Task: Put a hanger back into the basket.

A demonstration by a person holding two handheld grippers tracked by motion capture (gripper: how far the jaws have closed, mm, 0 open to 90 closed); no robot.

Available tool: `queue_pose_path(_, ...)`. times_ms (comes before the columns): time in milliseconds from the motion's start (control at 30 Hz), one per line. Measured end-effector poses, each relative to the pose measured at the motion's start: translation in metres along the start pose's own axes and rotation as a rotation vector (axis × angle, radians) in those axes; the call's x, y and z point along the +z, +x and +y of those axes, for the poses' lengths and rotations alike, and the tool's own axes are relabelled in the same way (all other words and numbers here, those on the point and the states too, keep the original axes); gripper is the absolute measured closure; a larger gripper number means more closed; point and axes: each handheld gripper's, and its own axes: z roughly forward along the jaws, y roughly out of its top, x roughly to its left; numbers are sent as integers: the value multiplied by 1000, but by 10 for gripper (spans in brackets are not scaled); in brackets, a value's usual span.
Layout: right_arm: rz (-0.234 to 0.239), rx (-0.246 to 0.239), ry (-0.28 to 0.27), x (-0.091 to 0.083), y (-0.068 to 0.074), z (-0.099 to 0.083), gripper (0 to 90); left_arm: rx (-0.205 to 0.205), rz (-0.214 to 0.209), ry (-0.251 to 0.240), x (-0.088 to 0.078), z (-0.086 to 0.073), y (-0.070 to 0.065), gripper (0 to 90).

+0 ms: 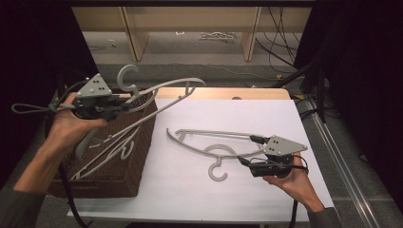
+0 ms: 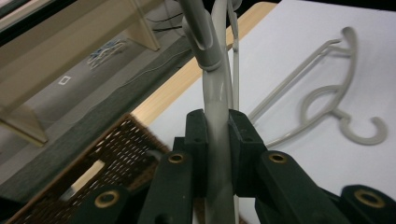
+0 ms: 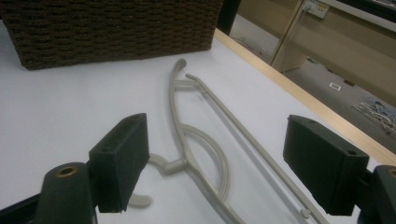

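Note:
My left gripper point(image 1: 124, 103) is shut on a grey plastic hanger point(image 1: 171, 94) and holds it in the air above the brown wicker basket point(image 1: 124, 176). In the left gripper view the pads point(image 2: 196, 140) press on the hanger's stem point(image 2: 215, 93). More grey hangers point(image 1: 111, 147) lie inside the basket. Another grey hanger point(image 1: 214, 142) lies flat on the white table top point(image 1: 190, 194), hook toward me. My right gripper point(image 1: 249, 150) stands open by that hanger's right end. In the right gripper view its jaws point(image 3: 219, 158) straddle the lying hanger point(image 3: 180, 121) without touching it.
The basket point(image 3: 112, 28) stands at the table's left. A wooden strip point(image 1: 223, 92) runs along the far table edge. Beyond it are wooden shelf legs point(image 1: 251, 33) and loose cables point(image 1: 280, 52) on the floor. A metal rail point(image 1: 342, 161) lies to the right.

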Motion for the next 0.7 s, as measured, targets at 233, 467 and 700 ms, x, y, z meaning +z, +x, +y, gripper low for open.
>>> queue_pose_path(233,3,1,9,3,8,-6,238,-15,73,30,-10,-27,21,798)
queue_pose_path(467,8,6,4,3,14,-10,239,-74,125,12,-18,-56,37,799)
queue_pose_path(700,-2,24,5,0,16,-15,238,-81,183,58,-26,-76,47,799)
